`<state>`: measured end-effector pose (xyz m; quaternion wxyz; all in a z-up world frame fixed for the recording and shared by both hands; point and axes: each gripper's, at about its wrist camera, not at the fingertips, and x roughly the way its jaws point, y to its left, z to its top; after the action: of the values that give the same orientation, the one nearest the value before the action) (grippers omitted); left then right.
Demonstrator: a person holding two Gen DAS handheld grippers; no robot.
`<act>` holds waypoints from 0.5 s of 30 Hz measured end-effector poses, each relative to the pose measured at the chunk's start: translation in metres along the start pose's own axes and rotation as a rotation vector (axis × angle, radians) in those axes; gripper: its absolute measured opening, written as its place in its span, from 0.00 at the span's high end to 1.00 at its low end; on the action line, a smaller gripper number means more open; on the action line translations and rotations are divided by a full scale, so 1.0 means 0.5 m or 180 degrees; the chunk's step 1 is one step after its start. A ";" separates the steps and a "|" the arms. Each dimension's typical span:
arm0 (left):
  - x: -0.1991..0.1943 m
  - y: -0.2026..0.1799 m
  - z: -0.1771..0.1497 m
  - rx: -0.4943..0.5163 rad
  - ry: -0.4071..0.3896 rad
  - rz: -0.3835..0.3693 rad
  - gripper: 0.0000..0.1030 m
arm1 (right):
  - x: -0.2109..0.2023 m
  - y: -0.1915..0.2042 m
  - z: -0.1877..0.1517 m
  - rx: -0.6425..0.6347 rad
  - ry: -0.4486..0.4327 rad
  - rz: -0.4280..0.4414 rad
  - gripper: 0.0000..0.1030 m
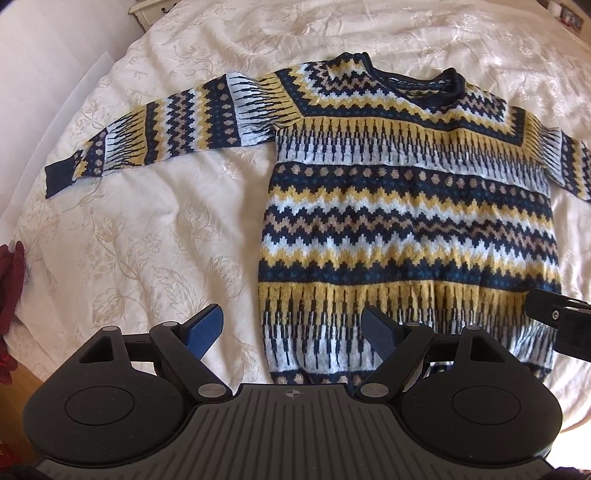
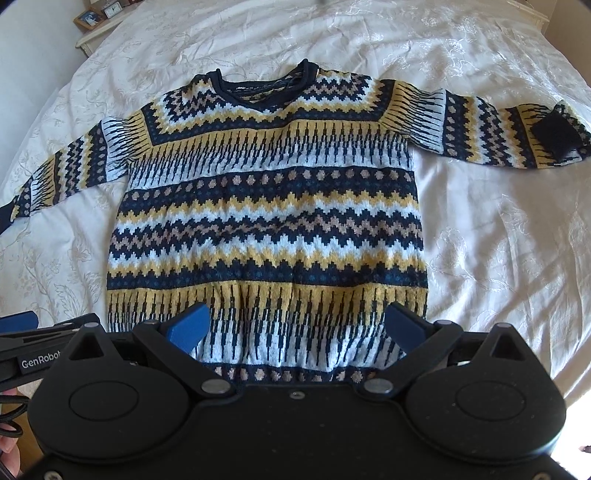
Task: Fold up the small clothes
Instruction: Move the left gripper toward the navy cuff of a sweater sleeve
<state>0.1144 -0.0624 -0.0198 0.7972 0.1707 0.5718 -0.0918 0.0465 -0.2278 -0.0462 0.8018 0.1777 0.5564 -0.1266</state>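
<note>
A small knitted sweater (image 1: 406,206) in navy, yellow, white and tan zigzag bands lies flat, front up, on a cream bedspread (image 1: 147,240), neck away from me, both sleeves spread sideways. It also shows in the right wrist view (image 2: 266,221); there the right sleeve's navy cuff (image 2: 554,136) is folded back over the sleeve. My left gripper (image 1: 293,332) is open and empty, hovering over the hem's left corner. My right gripper (image 2: 295,325) is open and empty over the middle of the hem. The right gripper's edge (image 1: 554,321) shows in the left wrist view.
A dark red garment (image 1: 11,306) lies at the bed's left edge. A bedside table (image 2: 96,22) with a clock and a picture frame stands at the far left. Wooden floor (image 1: 14,424) shows beside the bed. The left gripper's blue finger (image 2: 18,321) pokes into the right wrist view.
</note>
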 end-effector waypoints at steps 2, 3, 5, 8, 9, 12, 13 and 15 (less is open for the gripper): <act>0.011 0.004 0.020 0.0003 -0.0020 0.0002 0.21 | 0.010 0.003 0.017 -0.0008 -0.0003 -0.0010 0.02; 0.017 0.006 0.031 0.0003 -0.0026 -0.0001 0.21 | 0.014 0.005 0.025 -0.0009 -0.0019 -0.0013 0.02; 0.028 0.013 0.052 -0.0004 -0.0047 -0.0029 0.21 | 0.018 0.008 0.042 -0.0004 -0.0078 0.0005 0.02; 0.047 0.026 0.082 -0.0019 -0.0119 -0.0040 0.21 | 0.024 0.017 0.068 0.0006 -0.0168 0.0017 0.02; 0.054 0.030 0.091 -0.0009 -0.0139 -0.0032 0.21 | 0.026 0.021 0.076 0.0011 -0.0201 0.0017 0.02; 0.075 0.046 0.118 0.0009 -0.0258 0.0000 0.24 | 0.035 0.033 0.096 0.0014 -0.0291 0.0002 0.03; 0.081 0.053 0.126 0.0004 -0.0314 -0.0004 0.26 | 0.038 0.037 0.101 0.0016 -0.0331 -0.0007 0.03; 0.093 0.071 0.141 -0.0012 -0.0439 -0.0007 0.27 | 0.043 0.047 0.110 0.0007 -0.0411 -0.0024 0.03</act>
<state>0.2036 -0.0540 -0.0374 0.8349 0.1618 0.5159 -0.1032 0.1101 -0.2302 -0.0454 0.8353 0.1679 0.5040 -0.1414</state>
